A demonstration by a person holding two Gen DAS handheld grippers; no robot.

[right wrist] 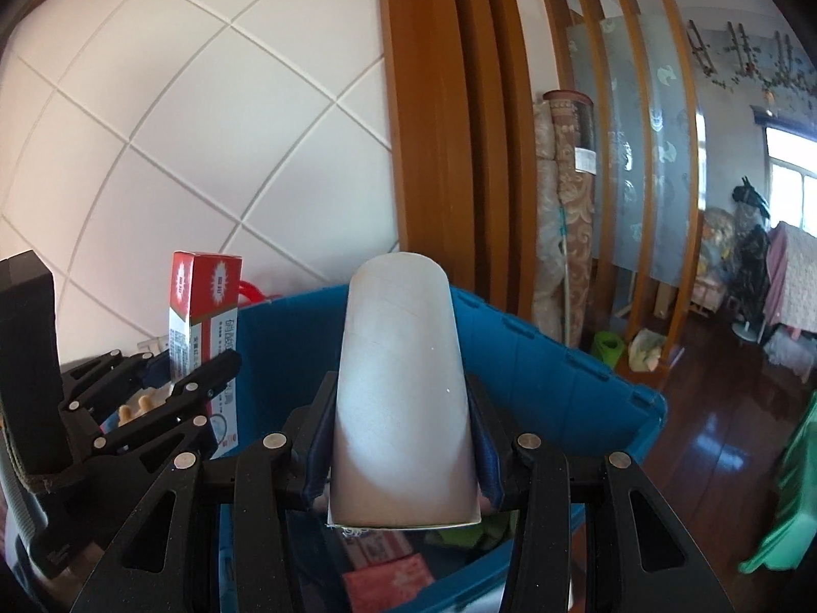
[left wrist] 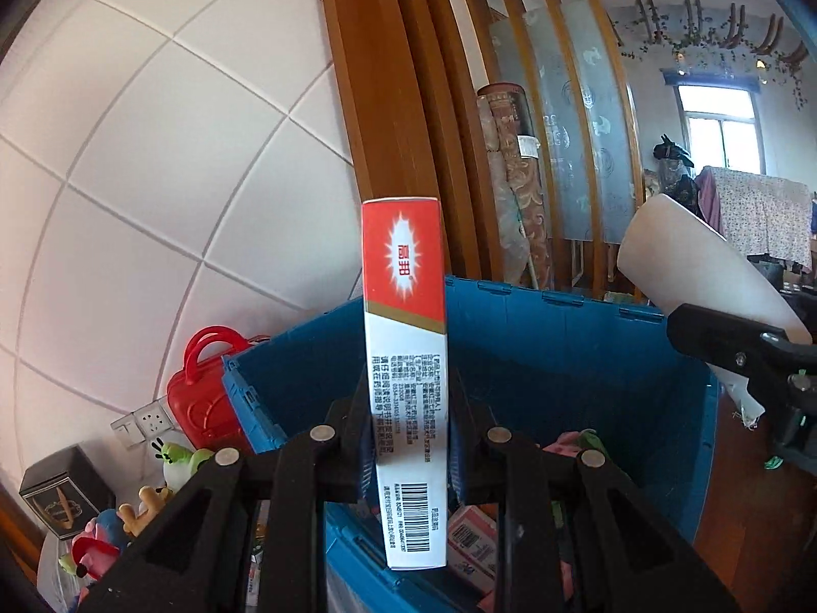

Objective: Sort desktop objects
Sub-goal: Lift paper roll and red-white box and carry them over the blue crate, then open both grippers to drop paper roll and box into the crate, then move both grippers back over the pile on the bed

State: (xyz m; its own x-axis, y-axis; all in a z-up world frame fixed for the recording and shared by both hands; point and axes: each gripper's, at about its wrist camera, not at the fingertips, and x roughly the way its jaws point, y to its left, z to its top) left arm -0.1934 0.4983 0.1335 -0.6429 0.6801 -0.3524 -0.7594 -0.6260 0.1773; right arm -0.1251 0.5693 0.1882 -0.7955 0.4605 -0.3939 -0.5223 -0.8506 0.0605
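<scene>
My left gripper (left wrist: 408,439) is shut on a red and white medicine box (left wrist: 406,373) and holds it upright above the blue plastic crate (left wrist: 561,352). The box also shows in the right wrist view (right wrist: 204,306). My right gripper (right wrist: 403,439) is shut on a white cardboard tube (right wrist: 401,383) and holds it upright over the same crate (right wrist: 561,373). The tube shows at the right of the left wrist view (left wrist: 689,265). Several small boxes and cloth items lie in the crate's bottom.
A red toy case (left wrist: 204,388), soft toys (left wrist: 178,460) and a black box (left wrist: 61,495) sit left of the crate. A tiled wall and wooden posts (left wrist: 388,102) stand behind. A dark wooden floor (right wrist: 715,434) lies to the right, with a green stool (right wrist: 786,500).
</scene>
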